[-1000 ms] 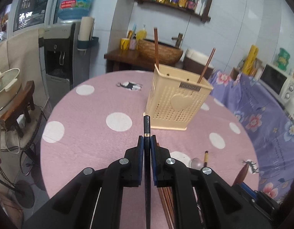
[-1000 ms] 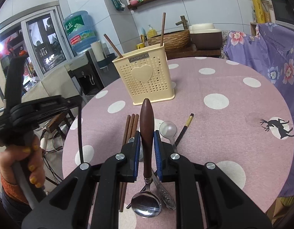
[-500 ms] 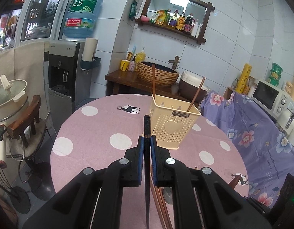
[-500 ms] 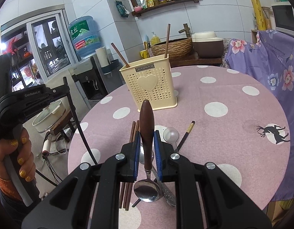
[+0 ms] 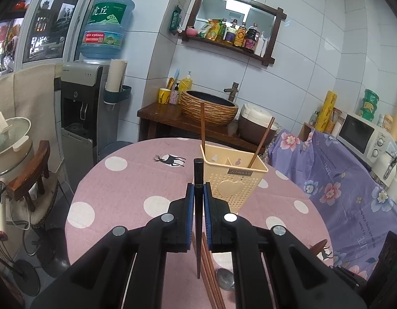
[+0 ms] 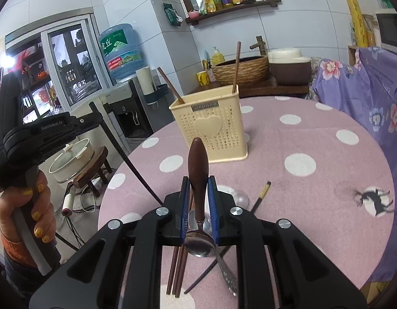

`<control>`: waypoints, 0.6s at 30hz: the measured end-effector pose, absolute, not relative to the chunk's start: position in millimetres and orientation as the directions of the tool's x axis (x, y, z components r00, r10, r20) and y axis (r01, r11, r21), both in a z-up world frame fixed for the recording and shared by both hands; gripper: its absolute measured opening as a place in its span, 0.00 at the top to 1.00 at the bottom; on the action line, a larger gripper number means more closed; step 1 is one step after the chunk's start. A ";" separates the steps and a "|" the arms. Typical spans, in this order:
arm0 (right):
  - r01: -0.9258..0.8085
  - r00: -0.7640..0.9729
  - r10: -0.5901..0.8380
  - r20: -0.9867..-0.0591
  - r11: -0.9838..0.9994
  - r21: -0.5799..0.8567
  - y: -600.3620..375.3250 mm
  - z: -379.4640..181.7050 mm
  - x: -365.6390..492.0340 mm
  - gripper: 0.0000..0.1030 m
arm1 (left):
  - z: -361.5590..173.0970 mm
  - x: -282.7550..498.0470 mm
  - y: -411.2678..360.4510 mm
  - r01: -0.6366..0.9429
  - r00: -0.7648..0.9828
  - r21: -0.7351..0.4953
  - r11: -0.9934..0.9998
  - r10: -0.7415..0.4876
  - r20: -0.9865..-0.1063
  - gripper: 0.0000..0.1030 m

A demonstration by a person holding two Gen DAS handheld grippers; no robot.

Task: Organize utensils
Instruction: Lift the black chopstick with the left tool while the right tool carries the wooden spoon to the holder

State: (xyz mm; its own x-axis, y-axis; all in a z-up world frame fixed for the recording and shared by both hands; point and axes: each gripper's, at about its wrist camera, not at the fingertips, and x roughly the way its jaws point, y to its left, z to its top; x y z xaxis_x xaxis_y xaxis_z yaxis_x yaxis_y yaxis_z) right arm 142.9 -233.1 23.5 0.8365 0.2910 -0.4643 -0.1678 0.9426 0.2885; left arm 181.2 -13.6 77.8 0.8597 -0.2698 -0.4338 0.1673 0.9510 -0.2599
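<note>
My left gripper (image 5: 197, 188) is shut on a black chopstick (image 5: 198, 177), held above the table with its thin end hanging down. The same black chopstick (image 6: 126, 154) shows at the left of the right wrist view, under the left gripper's body (image 6: 36, 134) in a hand. My right gripper (image 6: 198, 182) is shut on a spoon with a dark wooden handle (image 6: 197, 162); its metal bowl hangs below the pads. The cream perforated holder (image 5: 233, 180) (image 6: 211, 126) stands ahead with two brown chopsticks in it. Brown chopsticks (image 6: 176, 270), a metal spoon (image 5: 225, 279) and another black chopstick (image 6: 260, 198) lie on the pink tablecloth.
The round table (image 6: 314, 185) has a pink dotted cloth. A purple flowered cover (image 5: 340, 180) drapes furniture at the right. A water dispenser (image 5: 82, 108), a wooden stool (image 5: 31, 170) and a pot (image 5: 8, 139) stand left of the table. A basket sink (image 5: 208, 108) is behind.
Both grippers have risen from the table with their utensils, and the table and holder now look farther below. The left view has tilted up toward the wall.
</note>
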 end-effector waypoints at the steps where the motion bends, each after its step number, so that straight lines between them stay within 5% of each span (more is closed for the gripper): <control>1: -0.172 0.842 0.287 -0.457 0.945 0.278 -232.4 29.5 147.8 0.85 | 80.4 183.5 -14.0 0.168 0.861 -0.262 0.950 -0.271 -0.431 0.92; 18: -0.129 0.916 0.197 -0.351 0.969 0.209 -248.0 182.7 293.6 0.85 | 198.7 274.2 -37.0 0.198 0.874 -0.281 0.939 -0.299 -0.382 0.92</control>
